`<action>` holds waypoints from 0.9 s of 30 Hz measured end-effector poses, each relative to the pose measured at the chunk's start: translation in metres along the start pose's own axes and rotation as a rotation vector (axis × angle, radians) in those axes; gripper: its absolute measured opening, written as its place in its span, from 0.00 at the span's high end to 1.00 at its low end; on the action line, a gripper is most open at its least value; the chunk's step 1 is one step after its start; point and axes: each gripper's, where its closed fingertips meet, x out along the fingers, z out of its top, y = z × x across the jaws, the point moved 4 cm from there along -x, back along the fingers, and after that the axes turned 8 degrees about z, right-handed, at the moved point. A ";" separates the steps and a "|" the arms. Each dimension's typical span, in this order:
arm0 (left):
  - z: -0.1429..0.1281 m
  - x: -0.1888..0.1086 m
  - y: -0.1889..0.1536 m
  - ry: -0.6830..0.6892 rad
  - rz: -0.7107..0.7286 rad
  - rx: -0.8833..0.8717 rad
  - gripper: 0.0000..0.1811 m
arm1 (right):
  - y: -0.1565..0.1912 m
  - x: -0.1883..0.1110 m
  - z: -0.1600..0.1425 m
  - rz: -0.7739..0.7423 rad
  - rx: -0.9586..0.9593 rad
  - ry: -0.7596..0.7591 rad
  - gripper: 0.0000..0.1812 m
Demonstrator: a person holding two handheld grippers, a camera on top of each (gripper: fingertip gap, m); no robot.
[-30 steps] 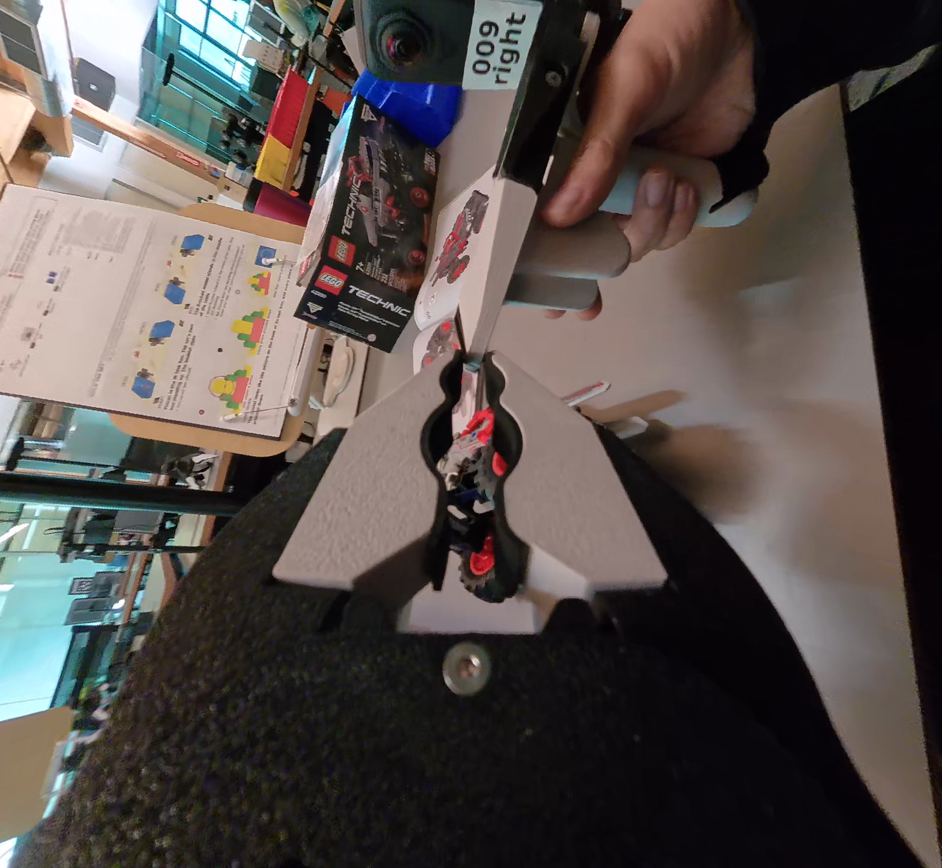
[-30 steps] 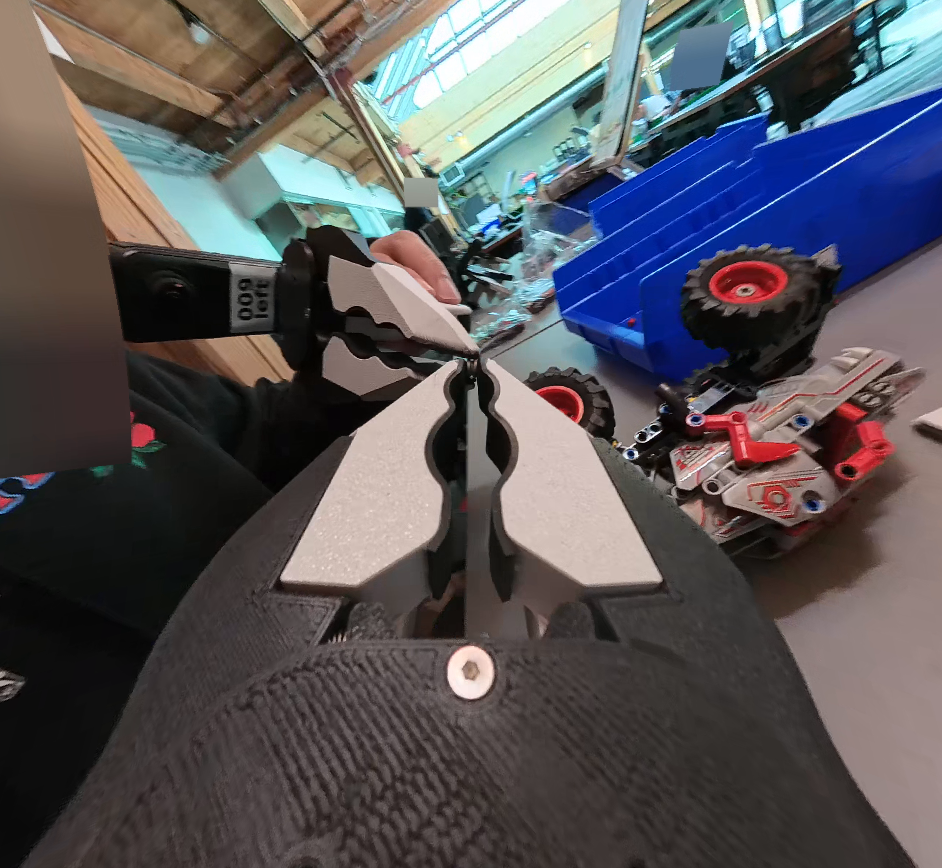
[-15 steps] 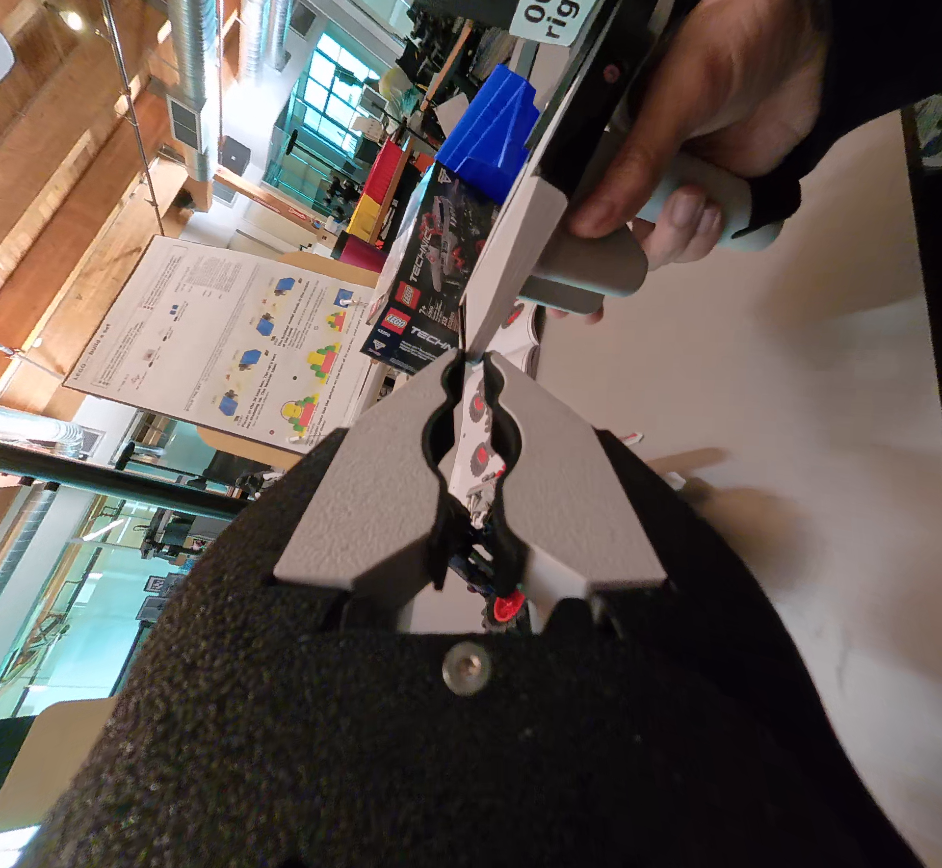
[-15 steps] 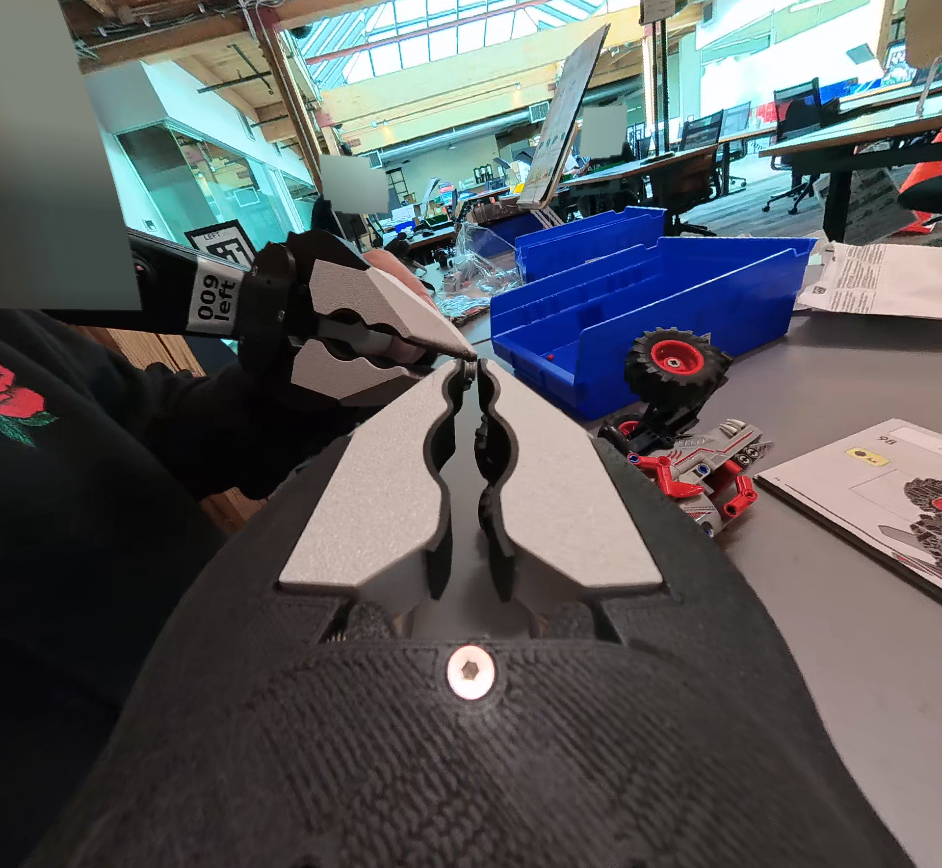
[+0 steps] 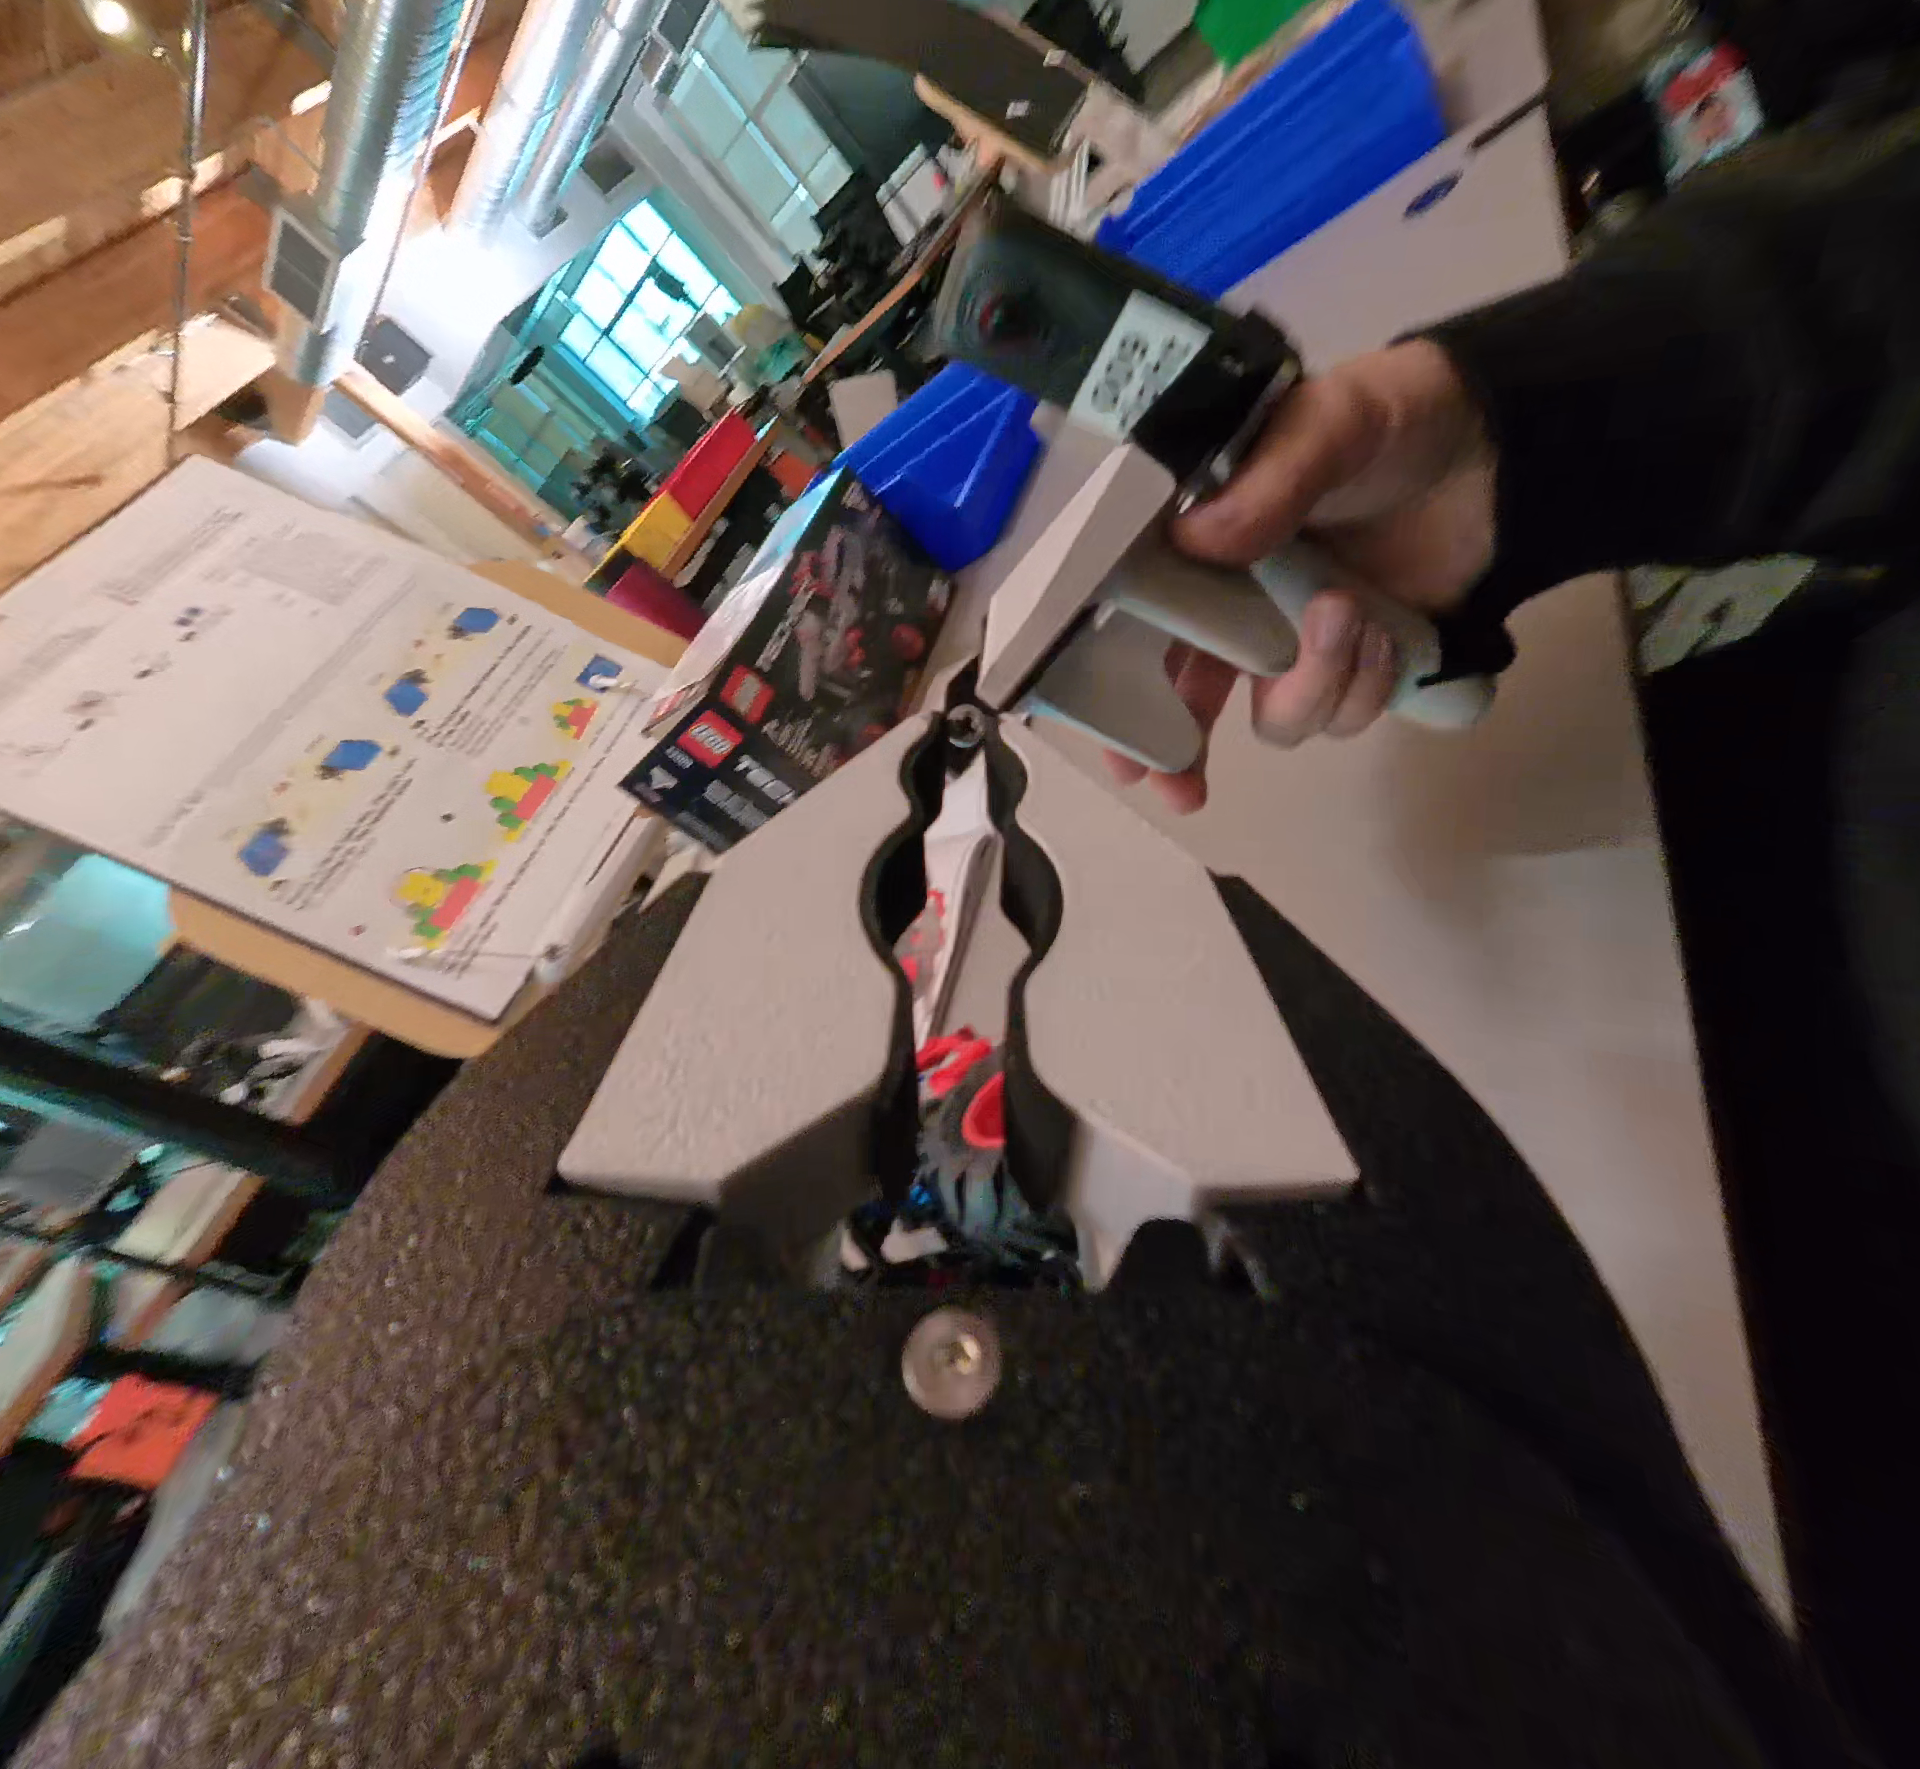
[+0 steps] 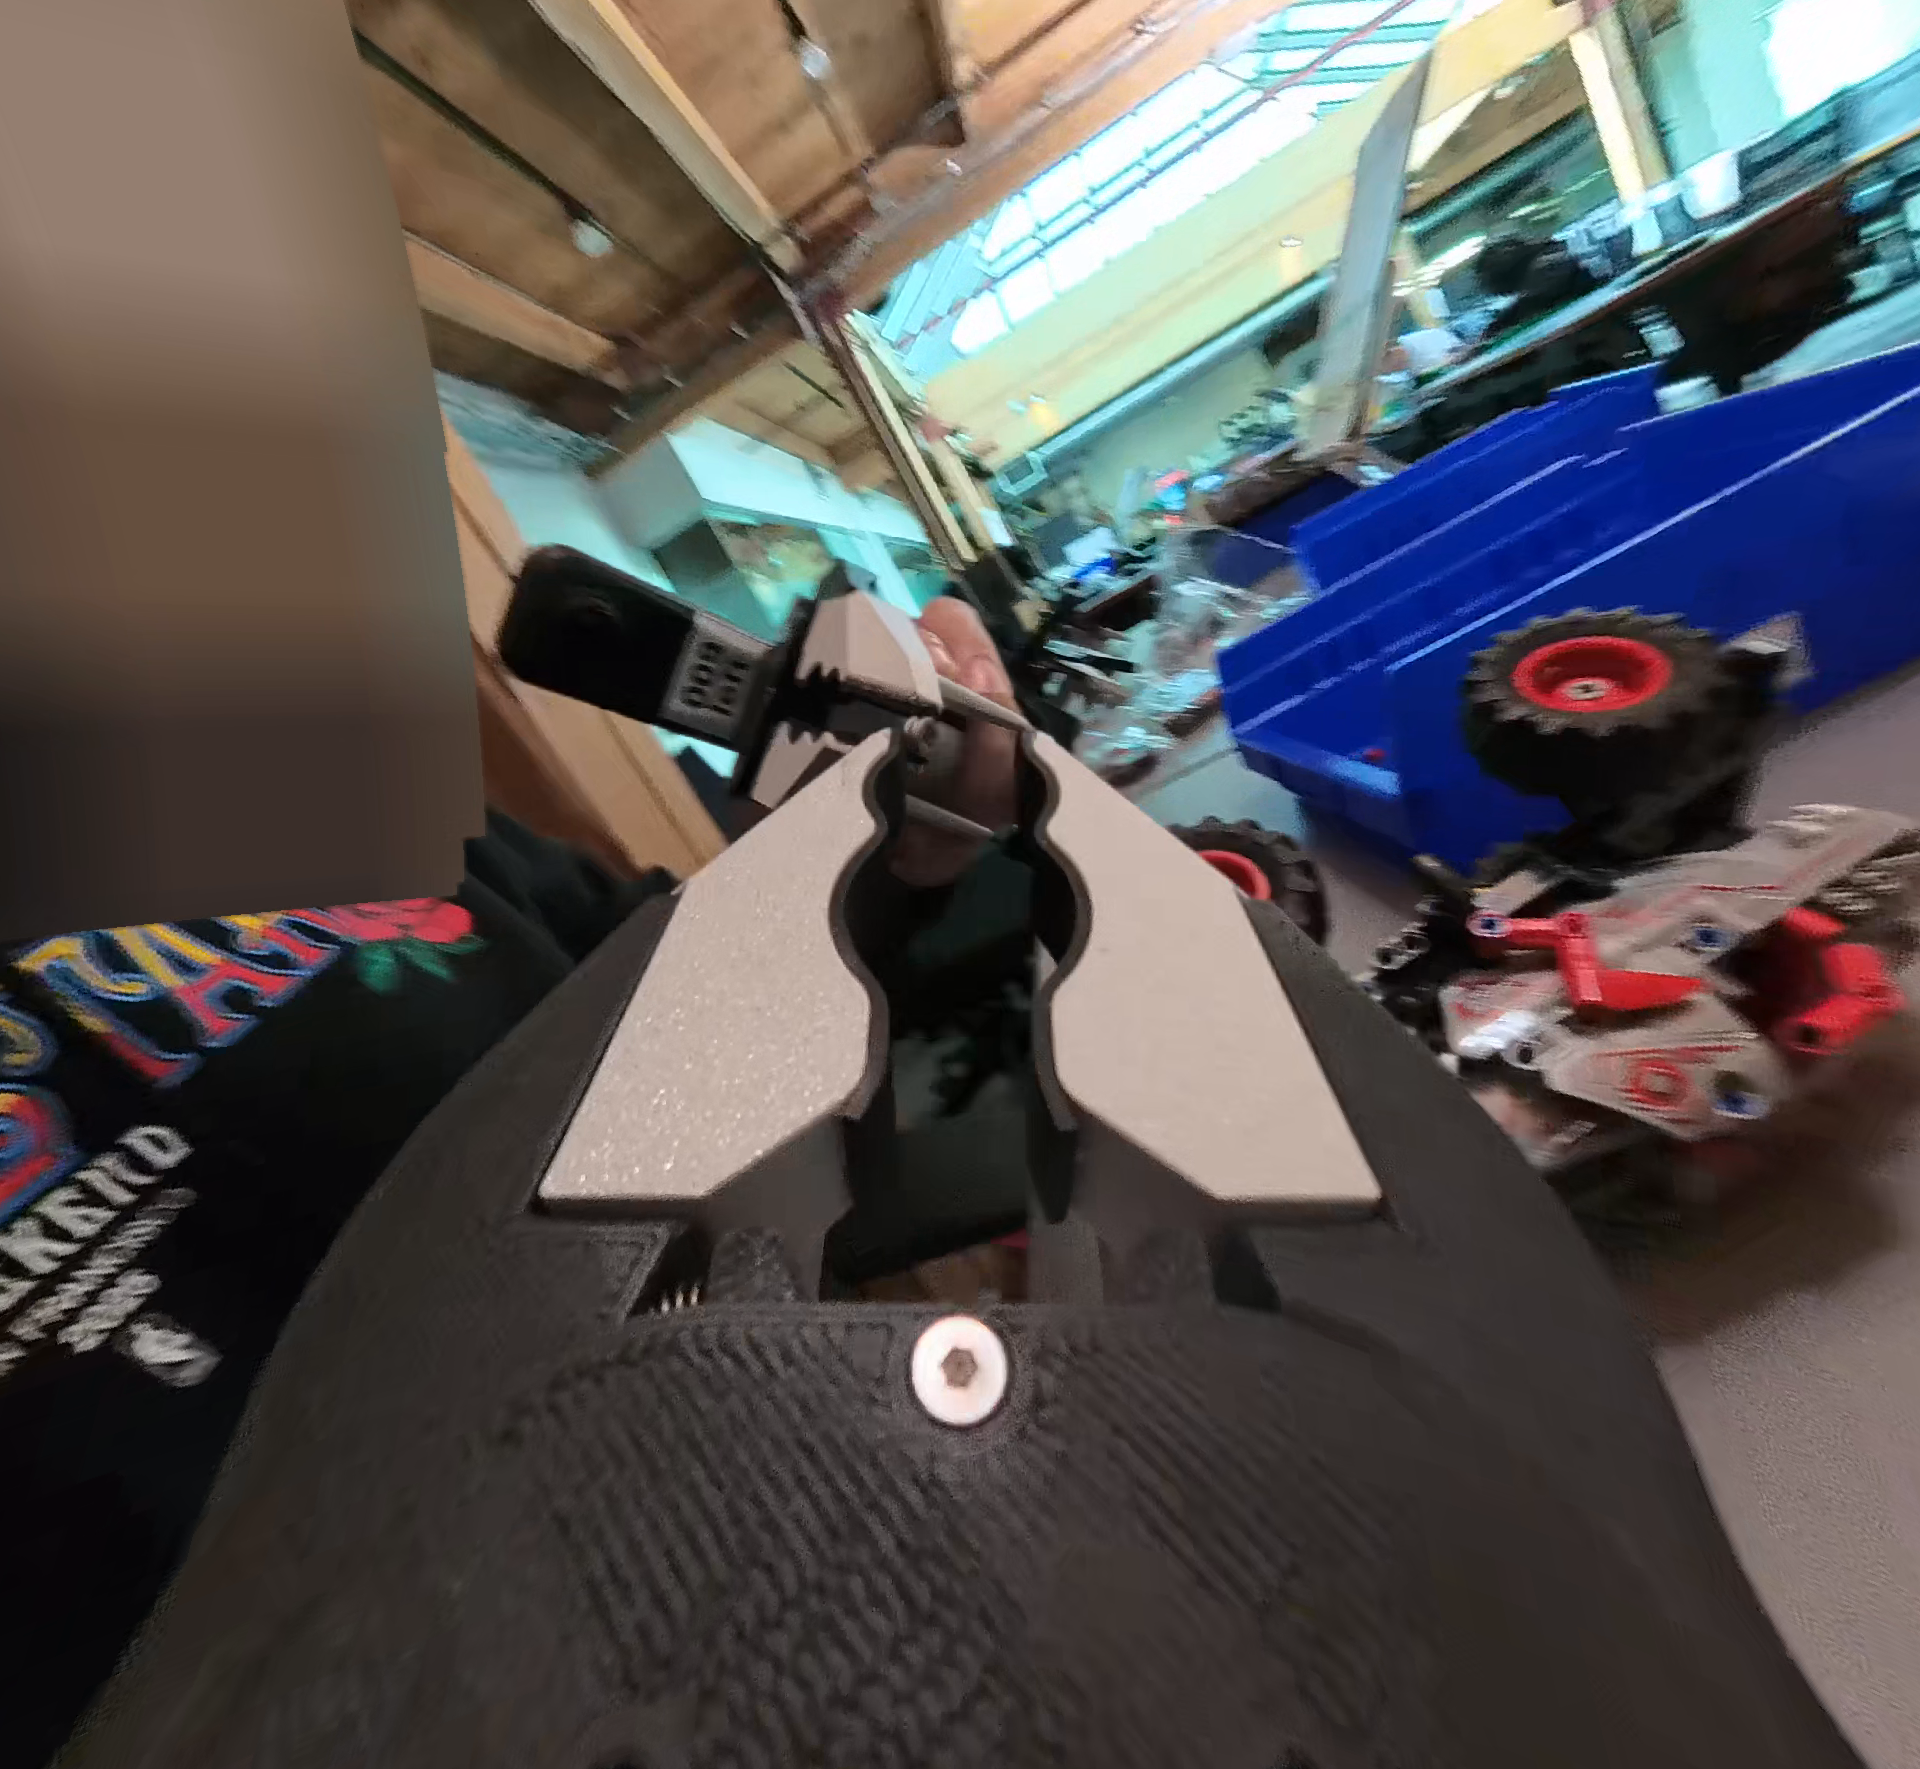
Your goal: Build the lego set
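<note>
My left gripper (image 5: 966, 727) is closed down on a small grey round Lego piece (image 5: 964, 727) pinched at its fingertips. My right gripper (image 6: 961, 763) is open and empty, its tips right at the left gripper's tips; it also shows in the left wrist view (image 5: 1003, 701), held by a hand (image 5: 1340, 514). The left gripper shows in the right wrist view (image 6: 883, 680) with the piece (image 6: 920, 732) at its tip. The grey, red and black Lego truck (image 6: 1662, 992) lies on the table to the right, one big wheel (image 6: 1590, 680) raised.
Blue bins (image 6: 1558, 597) stand behind the truck. The Lego box (image 5: 800, 680), another blue bin (image 5: 935, 462) and a poster board (image 5: 281, 743) are at the table's far side. An open booklet (image 5: 961, 888) shows between my left fingers. The person's dark sleeve (image 5: 1714, 348) is close. Both grippers' tips are close together, under 4 cm apart. The big wheel (image 6: 1590, 680) is about 15 centimeters from both grippers' fingertips.
My right gripper has opened; it was shut tip to tip against the left gripper. Both grippers have swung, so the truck is nearer in the right wrist view.
</note>
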 end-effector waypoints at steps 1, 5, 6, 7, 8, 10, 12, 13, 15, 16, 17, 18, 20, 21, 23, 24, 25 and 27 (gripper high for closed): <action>0.002 0.000 -0.001 -0.021 -0.018 -0.031 0.98 | 0.002 0.001 -0.001 0.050 0.038 -0.019 0.91; 0.007 -0.003 0.000 -0.092 -0.071 -0.140 0.98 | 0.007 0.001 -0.003 0.177 0.145 -0.054 0.93; 0.006 -0.004 -0.001 -0.098 -0.088 -0.150 0.98 | 0.008 0.001 -0.003 0.200 0.165 -0.065 0.93; 0.006 -0.004 -0.002 -0.102 -0.100 -0.153 0.98 | 0.009 0.001 -0.003 0.225 0.187 -0.072 0.93; 0.006 -0.003 -0.004 -0.106 -0.111 -0.152 0.98 | 0.010 0.002 -0.004 0.250 0.211 -0.073 0.93; 0.007 -0.003 -0.006 -0.115 -0.131 -0.155 0.98 | 0.012 0.002 -0.006 0.299 0.251 -0.078 0.95; 0.008 -0.002 -0.007 -0.128 -0.144 -0.163 0.98 | 0.012 0.002 -0.006 0.322 0.285 -0.093 0.97; 0.008 -0.002 -0.008 -0.132 -0.148 -0.165 0.98 | 0.012 0.002 -0.006 0.331 0.296 -0.099 0.97; 0.008 -0.002 -0.008 -0.133 -0.156 -0.170 0.98 | 0.011 0.001 -0.007 0.337 0.308 -0.100 0.97; 0.008 -0.002 -0.008 -0.135 -0.158 -0.169 0.98 | 0.012 0.001 -0.007 0.341 0.313 -0.100 0.97; 0.008 -0.002 -0.008 -0.137 -0.159 -0.168 0.98 | 0.012 0.001 -0.007 0.344 0.319 -0.099 0.97; 0.008 -0.001 -0.008 -0.135 -0.158 -0.166 0.98 | 0.011 0.001 -0.007 0.342 0.324 -0.098 0.97; 0.005 -0.001 -0.006 -0.117 -0.143 -0.154 0.98 | 0.008 0.001 -0.006 0.308 0.305 -0.099 0.97; 0.004 0.000 -0.005 -0.104 -0.133 -0.140 0.98 | 0.006 0.001 -0.006 0.281 0.276 -0.094 0.97; 0.000 0.001 -0.004 -0.066 -0.100 -0.087 0.98 | 0.003 0.002 -0.005 0.214 0.223 -0.079 0.97; -0.001 0.001 -0.003 -0.051 -0.086 -0.059 0.98 | 0.002 0.002 -0.005 0.194 0.200 -0.071 0.97; -0.001 0.001 -0.003 -0.037 -0.072 -0.033 0.98 | 0.001 0.002 -0.004 0.173 0.184 -0.069 0.97; -0.002 0.002 -0.002 -0.012 -0.047 0.013 0.98 | 0.001 0.002 -0.003 0.143 0.156 -0.067 0.97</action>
